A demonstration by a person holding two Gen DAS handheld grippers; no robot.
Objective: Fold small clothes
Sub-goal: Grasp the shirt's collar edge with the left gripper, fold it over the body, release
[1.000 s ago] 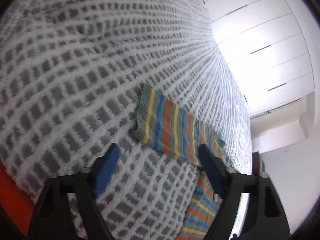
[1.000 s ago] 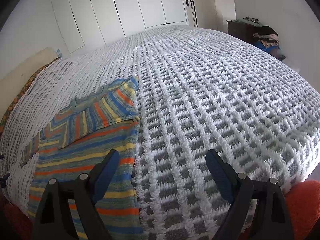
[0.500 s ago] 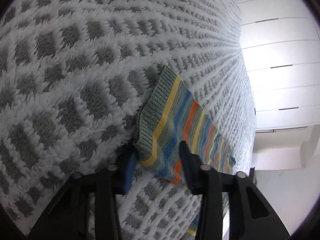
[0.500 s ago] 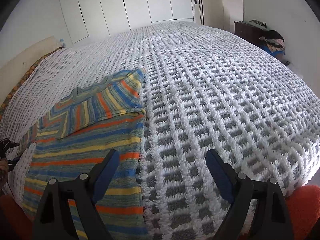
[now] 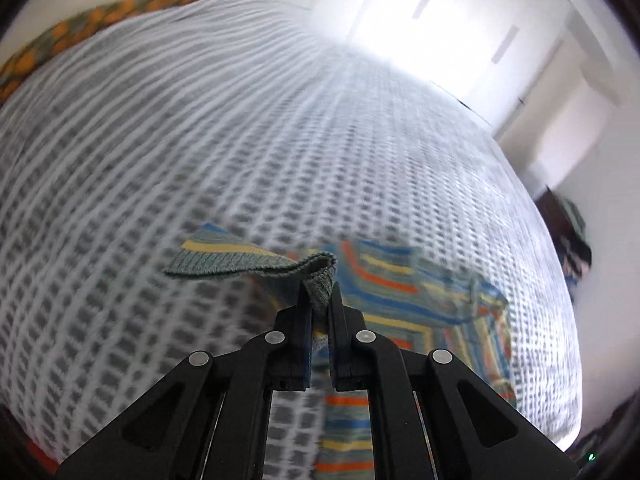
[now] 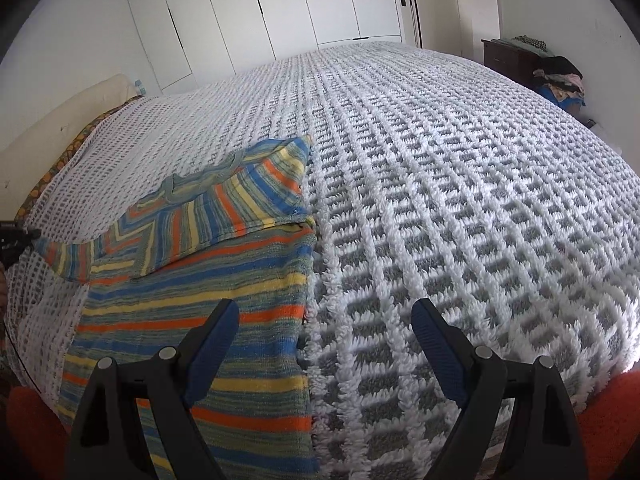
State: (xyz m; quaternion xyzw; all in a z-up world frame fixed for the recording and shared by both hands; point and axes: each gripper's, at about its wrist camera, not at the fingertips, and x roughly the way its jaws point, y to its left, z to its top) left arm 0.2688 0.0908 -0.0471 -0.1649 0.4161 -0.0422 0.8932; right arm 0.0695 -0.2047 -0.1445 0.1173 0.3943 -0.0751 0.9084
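White wardrobe doors (image 6: 280,4) and a bed covered by a white-and-grey waffle-knit bedspread (image 6: 460,184) form the setting. On the bedspread lies a small knitted sweater with blue, orange, yellow and green stripes (image 6: 224,300), its right sleeve already folded across the chest. Left tool (image 5: 319,312): clenched on the ribbed green cuff of the other sleeve (image 5: 320,280), which hangs lifted above the bedspread; the view is motion-blurred. Right tool (image 6: 326,344): released, jaws wide apart, poised over the sweater's right edge and touching nothing.

Risks, as judged from this arrangement. Only a narrow bite of cuff sits between the left jaws, so a quick swing could pull the knit free. With nothing pinning the body, tension along the sleeve may drag the whole garment sideways and disturb the fold already made. Loose knit may also snag on the tufted bedspread, leaving the sleeve twisted or bunched where it lands.
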